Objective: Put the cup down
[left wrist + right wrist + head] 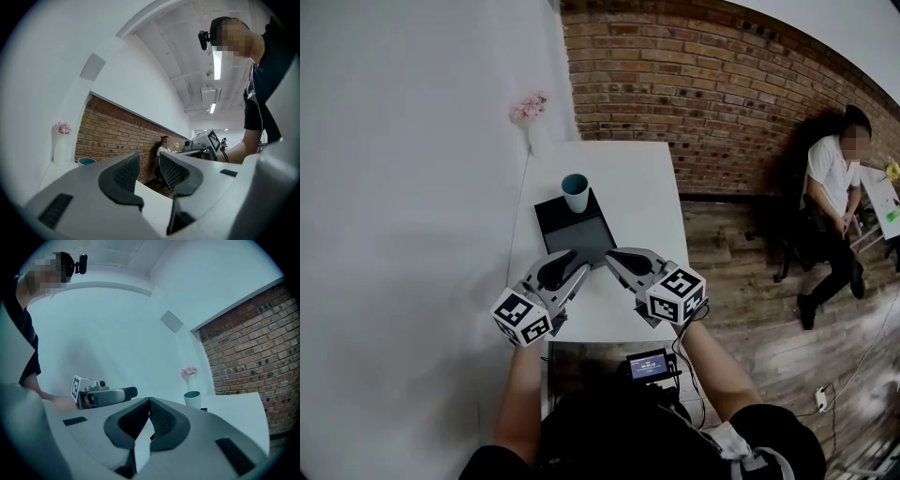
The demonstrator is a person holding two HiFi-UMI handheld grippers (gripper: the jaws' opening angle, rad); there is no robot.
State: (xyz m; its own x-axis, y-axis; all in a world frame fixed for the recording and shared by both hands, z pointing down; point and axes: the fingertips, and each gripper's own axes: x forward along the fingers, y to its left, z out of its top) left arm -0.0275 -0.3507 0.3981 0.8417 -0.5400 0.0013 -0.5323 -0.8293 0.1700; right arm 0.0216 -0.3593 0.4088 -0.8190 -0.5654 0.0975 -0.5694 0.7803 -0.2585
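The left gripper [572, 259] and the right gripper [615, 255] hover side by side over the near part of the white table [633, 192]. The left one is clenched on nothing, its pads almost meeting. The right one is pinched fully together, also empty. Just beyond the fingertips lies what looks like a black tray [586, 236]. The cup [575, 192] stands upright on its far end, clear of both grippers. Farther off is a vase of pink flowers [530, 117].

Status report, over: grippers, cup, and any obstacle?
Left gripper shut, empty. Right gripper shut, empty. Cup upright on black tray, beyond both. Nothing in the way.
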